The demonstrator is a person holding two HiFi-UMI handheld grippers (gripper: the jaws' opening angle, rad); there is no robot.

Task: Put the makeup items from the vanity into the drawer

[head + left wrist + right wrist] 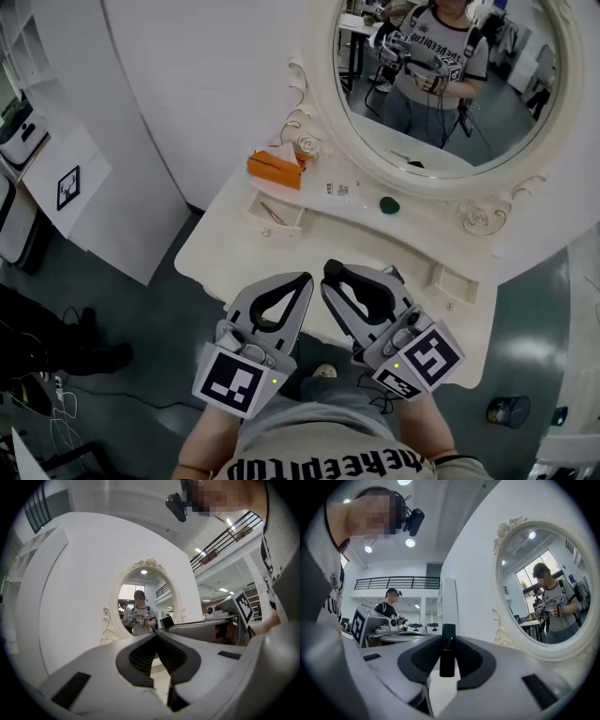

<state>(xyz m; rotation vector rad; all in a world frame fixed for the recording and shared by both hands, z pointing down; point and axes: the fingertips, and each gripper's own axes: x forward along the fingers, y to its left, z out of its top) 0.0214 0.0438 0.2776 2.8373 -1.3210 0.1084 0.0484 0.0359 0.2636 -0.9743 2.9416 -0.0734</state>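
My right gripper [331, 273] is shut on a slim black makeup tube [447, 651], which stands upright between the jaws in the right gripper view. My left gripper [306, 279] hangs beside it over the front edge of the white vanity [225, 246], shut with nothing between its jaws [157, 636]. At the vanity's back left a small drawer [251, 212] stands open, and a thin stick-like item [273, 214] lies in it. On the top, near the mirror, rest a dark green item [389, 203] and some small pale items [341, 190].
An orange box [275, 169] sits behind the open drawer. The oval mirror [441, 75] rises at the back and reflects the person. A closed drawer with a knob [452, 306] is at the vanity's right front. White panels with a marker [67, 187] stand at the left.
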